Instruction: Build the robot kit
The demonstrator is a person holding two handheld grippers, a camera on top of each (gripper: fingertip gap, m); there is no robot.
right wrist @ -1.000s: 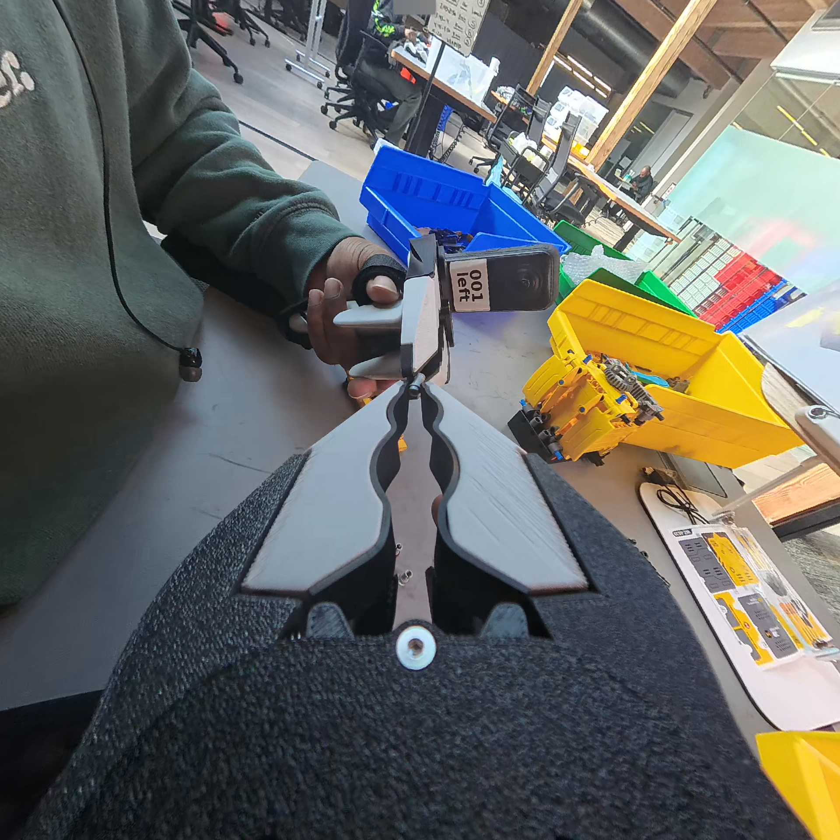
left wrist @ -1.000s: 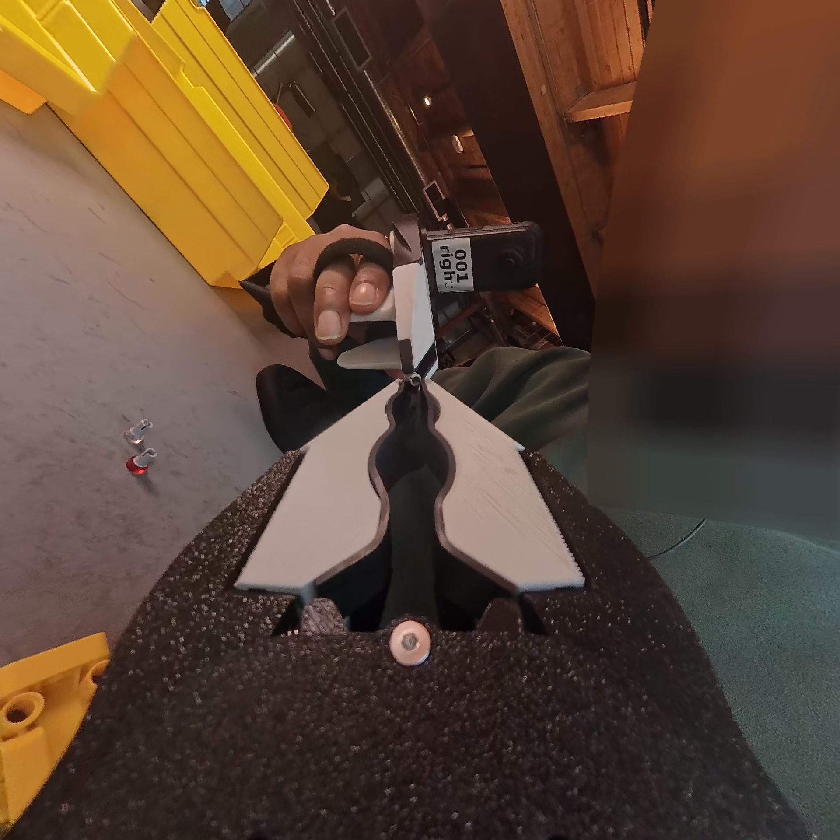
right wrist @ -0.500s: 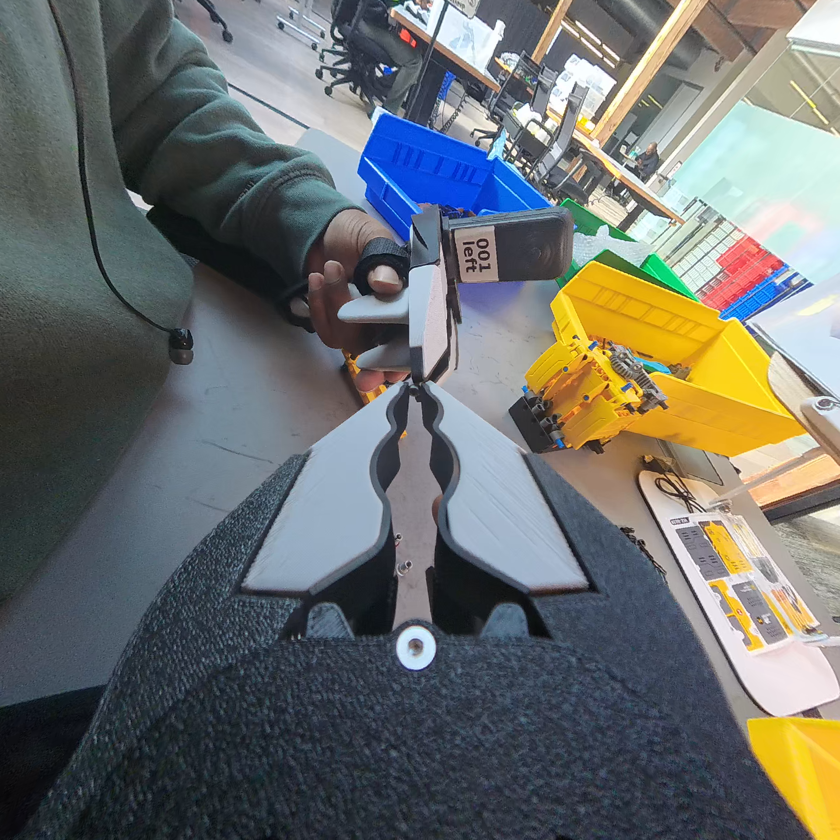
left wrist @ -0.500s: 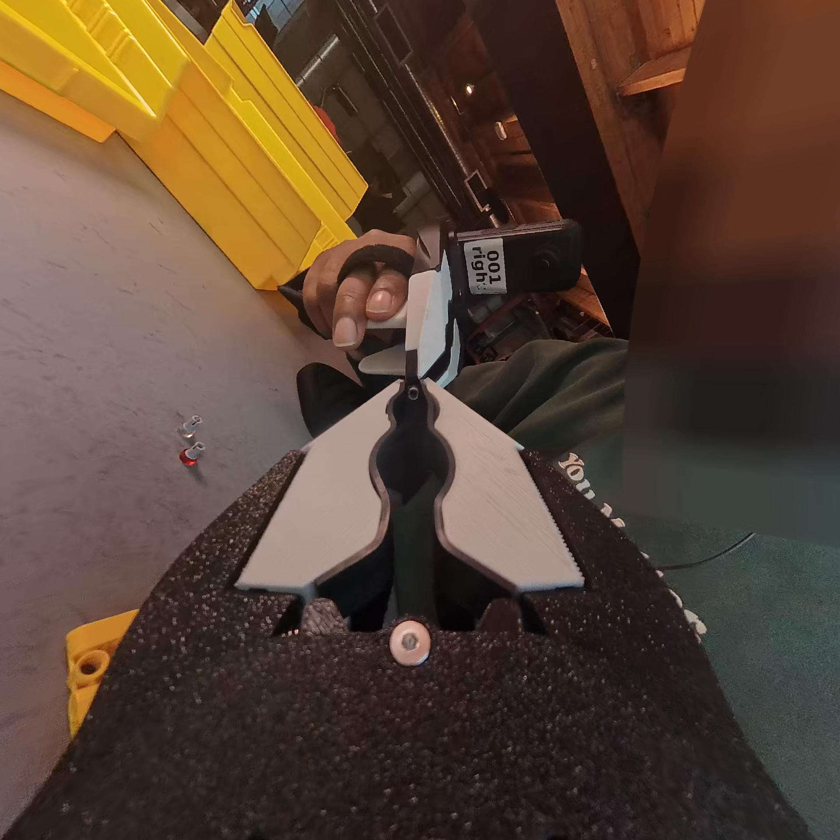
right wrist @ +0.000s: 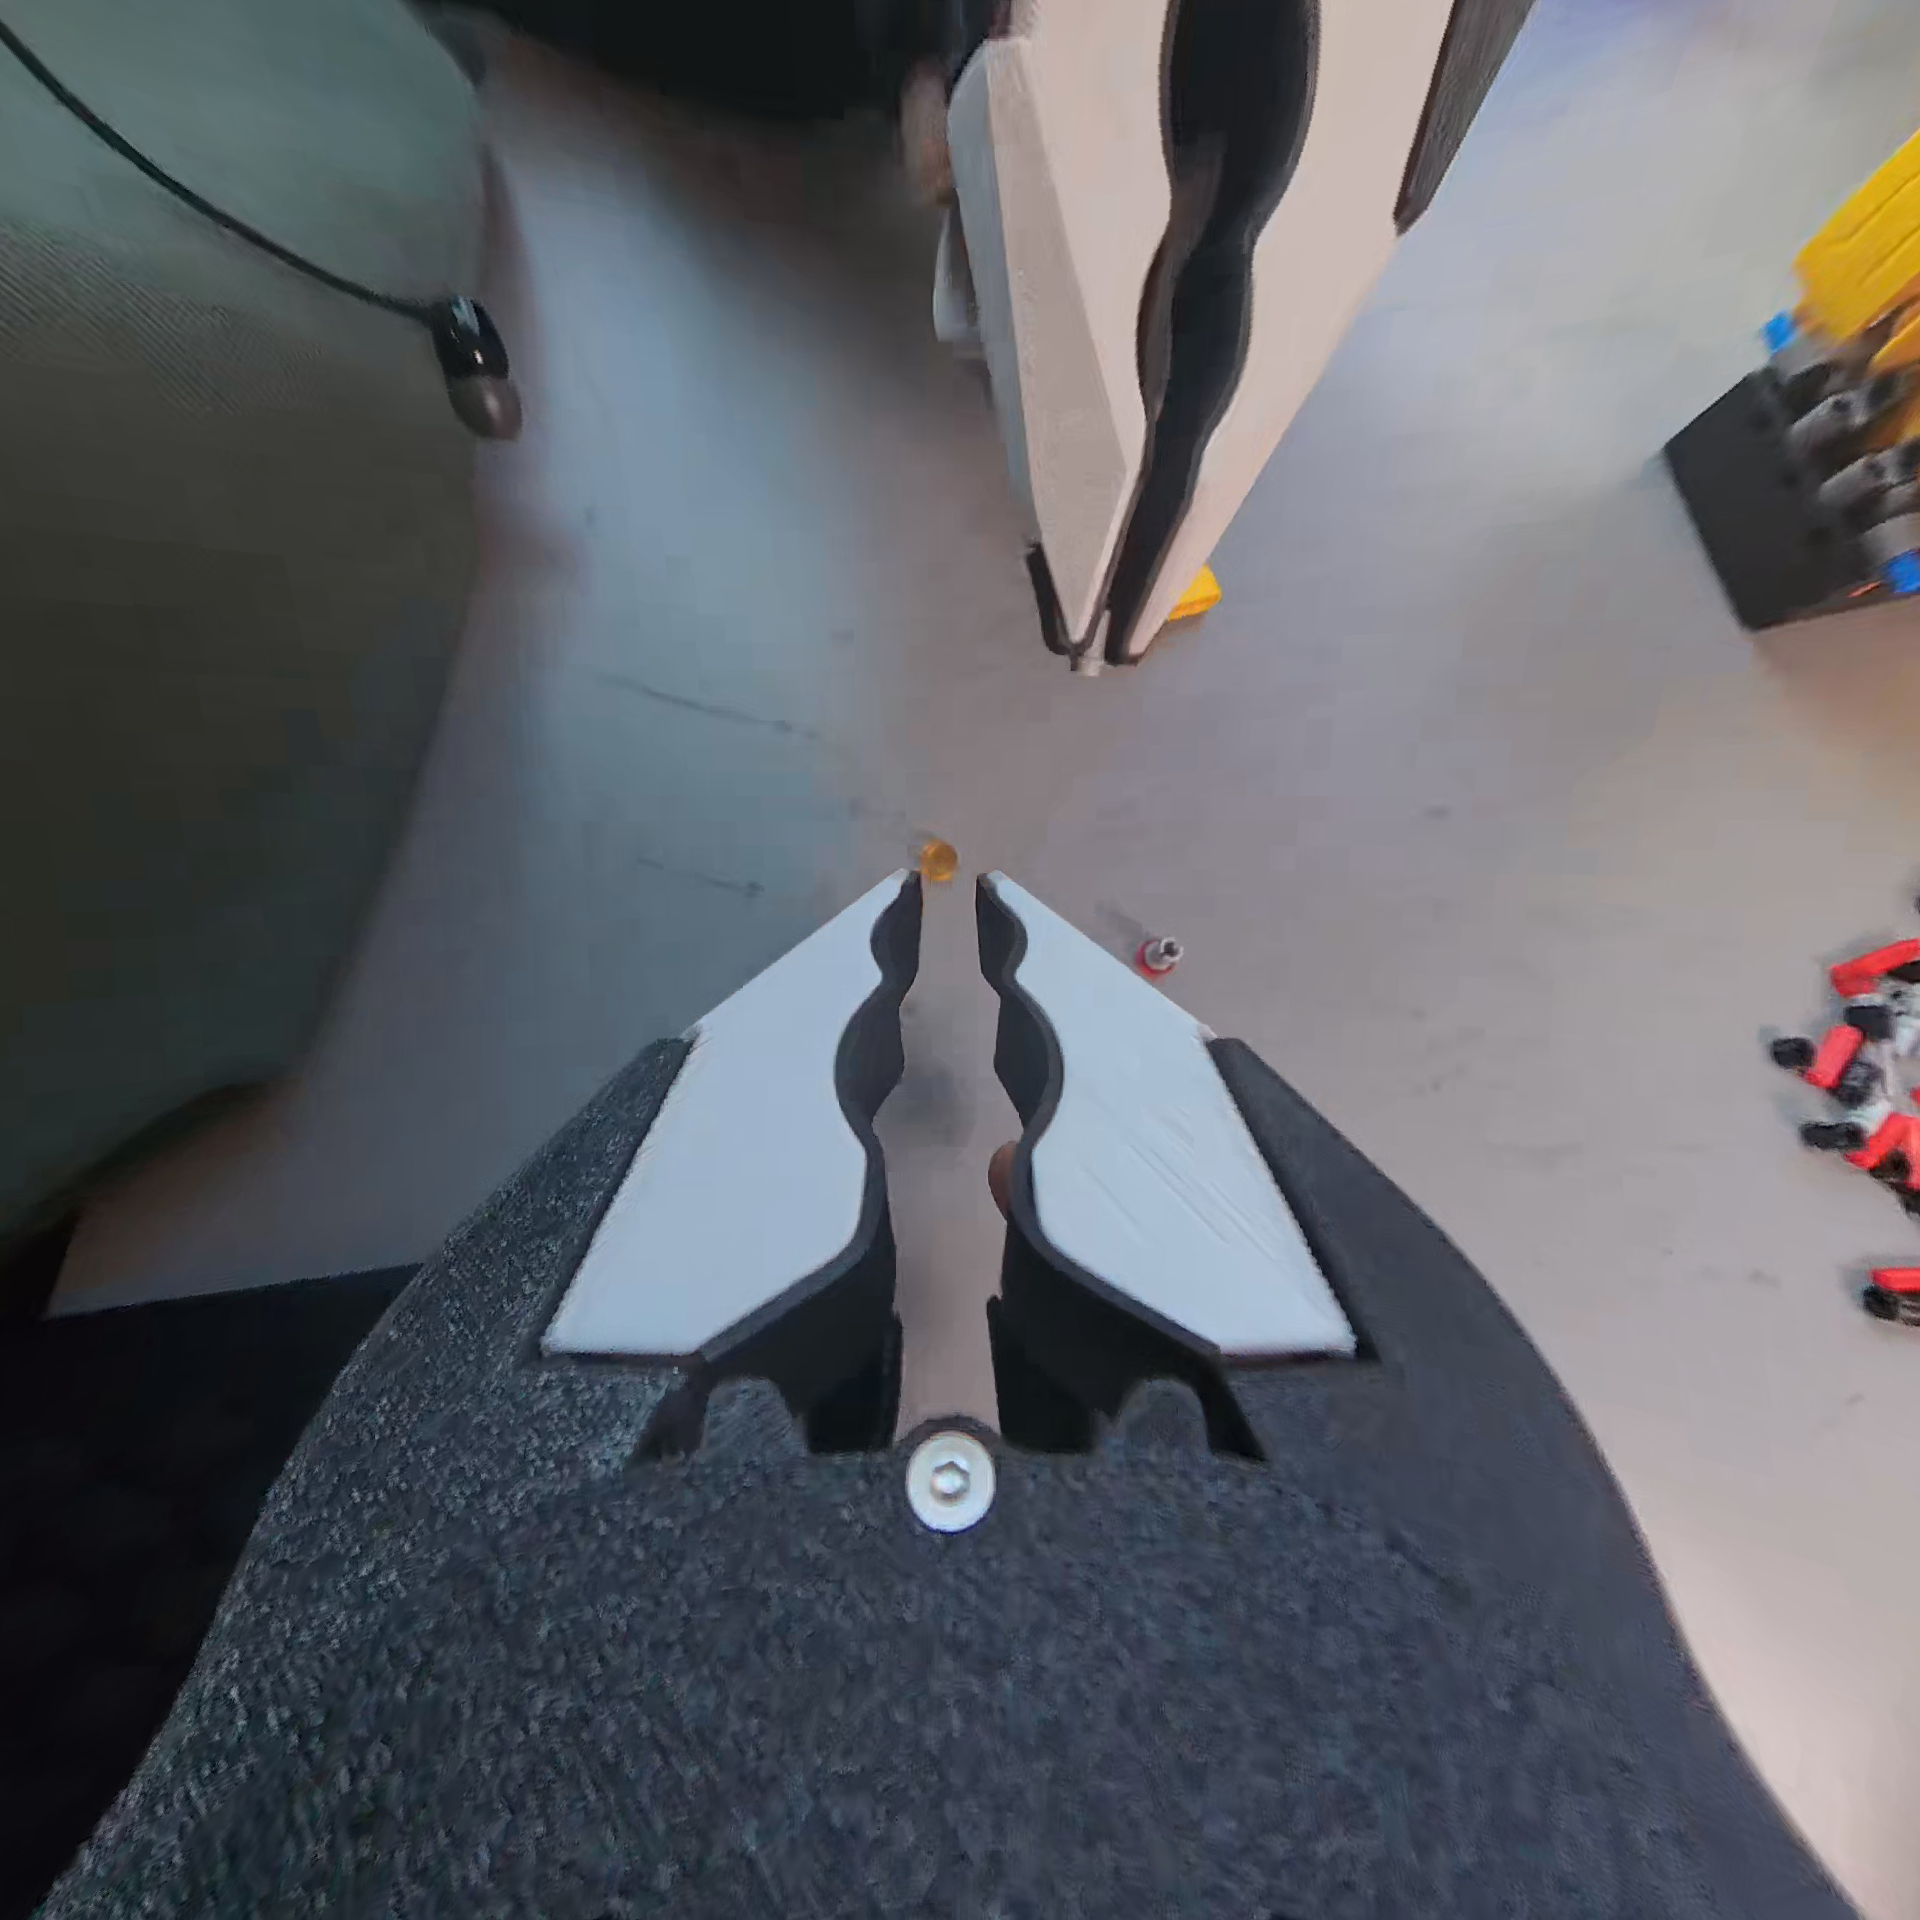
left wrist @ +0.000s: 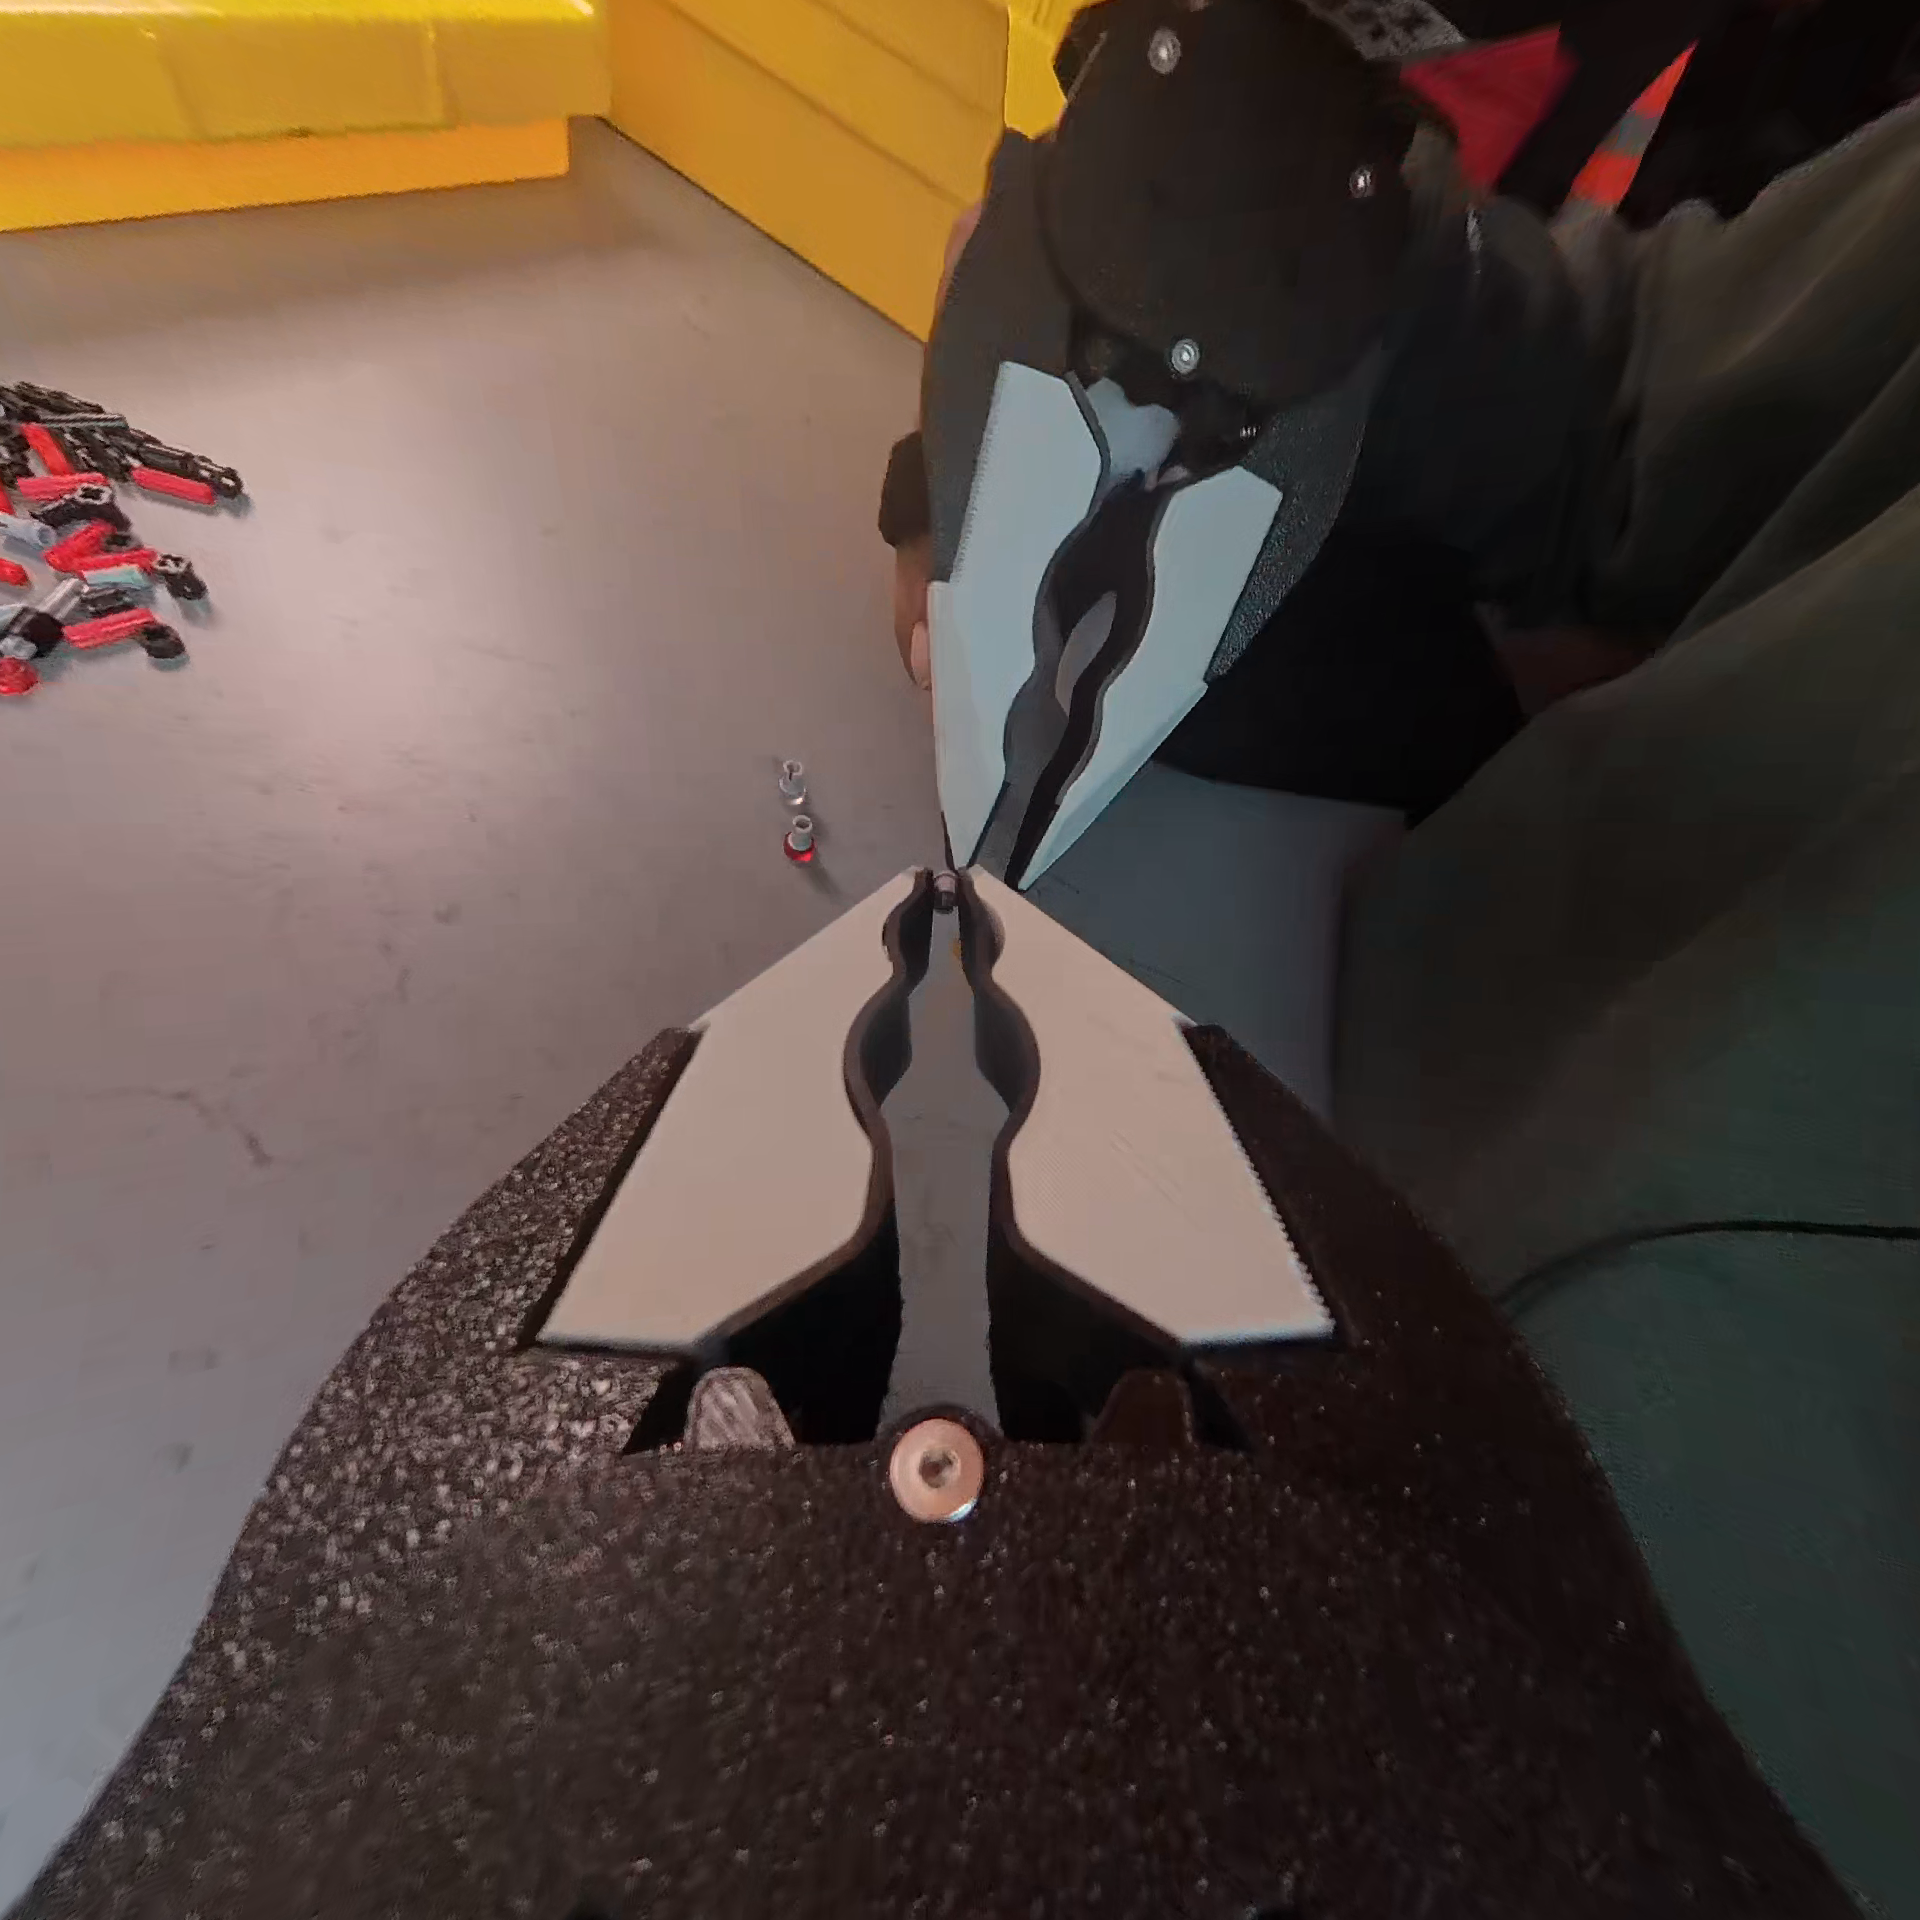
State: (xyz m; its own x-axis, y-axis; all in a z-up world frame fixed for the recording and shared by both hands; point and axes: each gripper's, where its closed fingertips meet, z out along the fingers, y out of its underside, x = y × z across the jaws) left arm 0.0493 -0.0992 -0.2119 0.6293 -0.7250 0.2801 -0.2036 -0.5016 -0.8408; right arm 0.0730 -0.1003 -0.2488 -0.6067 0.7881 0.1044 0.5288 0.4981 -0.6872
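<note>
My left gripper point(left wrist: 943, 883) is shut on a small dark piece point(left wrist: 943, 894) at its very tips, low over the grey table point(left wrist: 468, 935). It also shows in the right wrist view point(right wrist: 1086, 649), pointing down with jaws together. My right gripper point(right wrist: 948, 883) is open by a narrow gap and holds nothing. A tiny orange round piece point(right wrist: 937, 860) lies on the table just past its left fingertip. In the left wrist view the right gripper point(left wrist: 987, 862) points down, its tips almost touching my left gripper's tips.
A small grey stud point(left wrist: 793, 779) and a red stud point(left wrist: 799, 840) lie left of the tips. A heap of red and black pieces point(left wrist: 83, 540) lies farther left. Yellow bins point(left wrist: 810, 135) stand behind. A black and yellow model point(right wrist: 1818, 468) and a person's green sweater point(right wrist: 208, 727) flank the grippers. There is about 5 centimeters between the tips of the two grippers.
Both grippers have tipped down toward the table. The right gripper has opened and drawn back from the left. The orange piece now lies on the table.
</note>
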